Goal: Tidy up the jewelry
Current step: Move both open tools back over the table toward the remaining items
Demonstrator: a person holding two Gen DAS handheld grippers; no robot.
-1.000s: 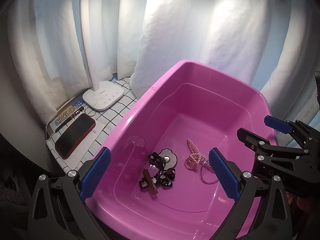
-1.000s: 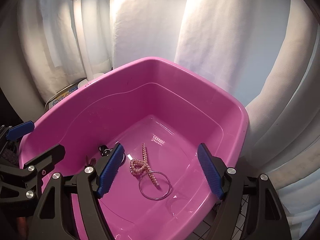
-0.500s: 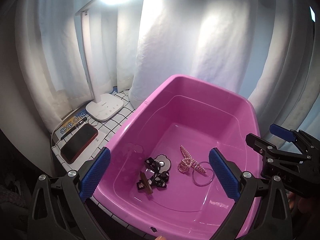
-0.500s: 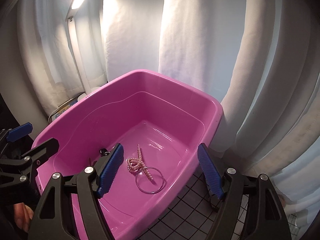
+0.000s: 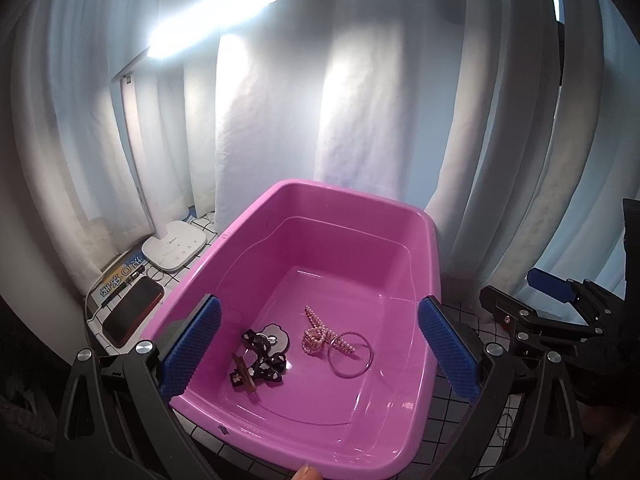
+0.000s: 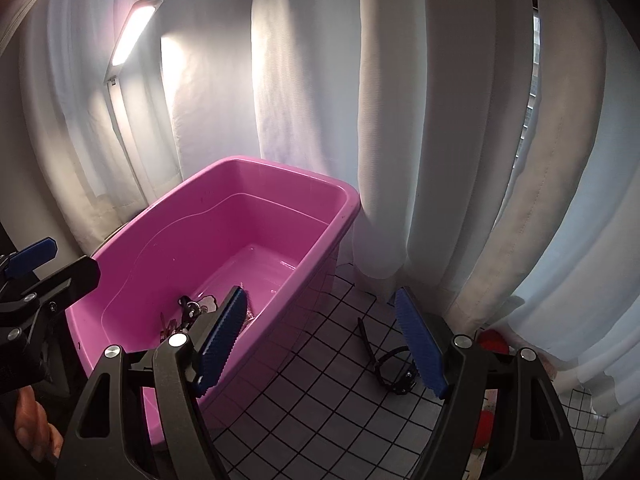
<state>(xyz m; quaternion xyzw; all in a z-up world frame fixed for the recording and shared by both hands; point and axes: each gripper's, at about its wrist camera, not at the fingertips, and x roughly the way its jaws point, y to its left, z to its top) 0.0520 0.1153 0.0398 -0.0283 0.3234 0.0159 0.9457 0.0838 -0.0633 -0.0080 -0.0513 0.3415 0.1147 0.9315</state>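
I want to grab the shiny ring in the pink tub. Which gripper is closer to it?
Left. The left gripper hovers open right over the tub with the ring between its fingers. The right gripper sits off beside the tub, over the checked table.

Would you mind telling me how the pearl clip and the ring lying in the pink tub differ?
The pearl clip is beaded and pale pink, while the ring is a plain, smooth, thin hoop. The clip is an elongated, knotted shape; the ring is an open circle lying flat. The clip's tail crosses over the ring. Both rest on the floor of the tub, apart from the black pieces.
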